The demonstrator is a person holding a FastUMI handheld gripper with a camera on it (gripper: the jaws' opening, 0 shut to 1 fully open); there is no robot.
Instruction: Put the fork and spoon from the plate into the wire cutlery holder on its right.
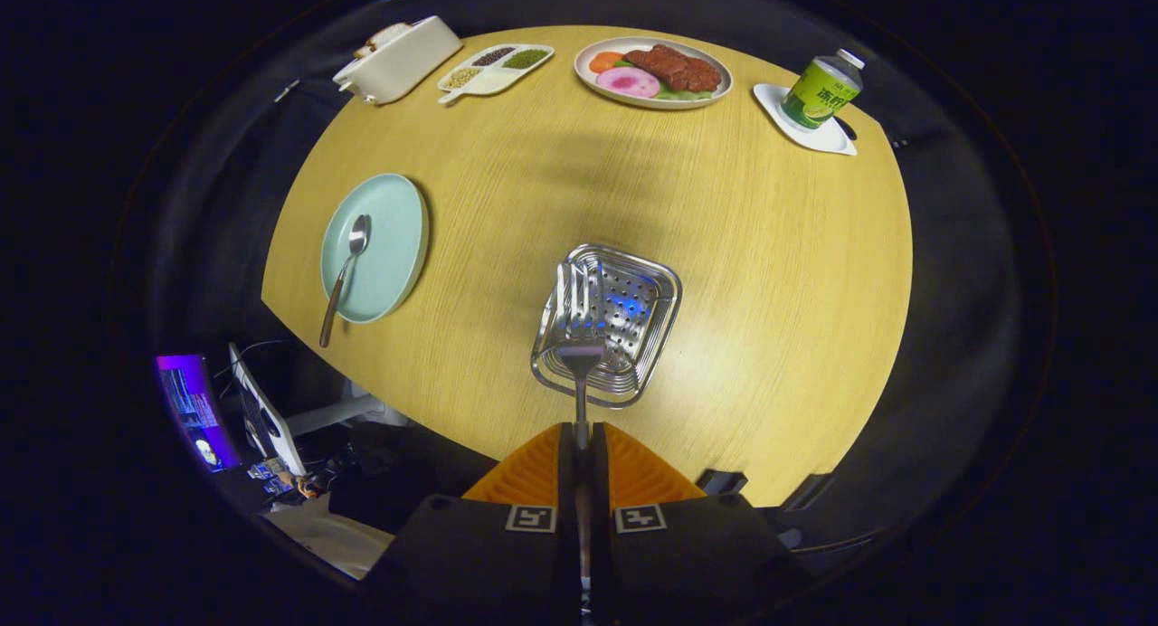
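The tool (579,436) sits at the bottom centre of the frame, its two fingers (534,472) pressed close together and clamped on the handle of the fork (580,323). The fork points straight ahead from the fingertips, tines away from the camera, and its head lies over the near-left part of the wire cutlery holder (611,323). Whether the tines touch the holder's inside cannot be told. The holder is a squarish metal basket with a perforated bottom, standing on the wooden surface (769,273) just ahead of the fingers, slightly right of the frame's centre.

To the left of the frame's middle lies the pale green plate (389,241), near the surface's left edge and well apart from the holder. The spoon (345,278) rests on it, bowl up toward the far side, with its handle running down past the plate's near rim.

Along the top of the frame stand, from left to right, a white rectangular box (398,61), a divided white dish (493,70) with small portions of grains, an oval plate of food (653,71), and a green bottle (821,90) standing on a white coaster (837,137).

At the lower left, beyond the surface's edge, a lit screen (190,409) glows
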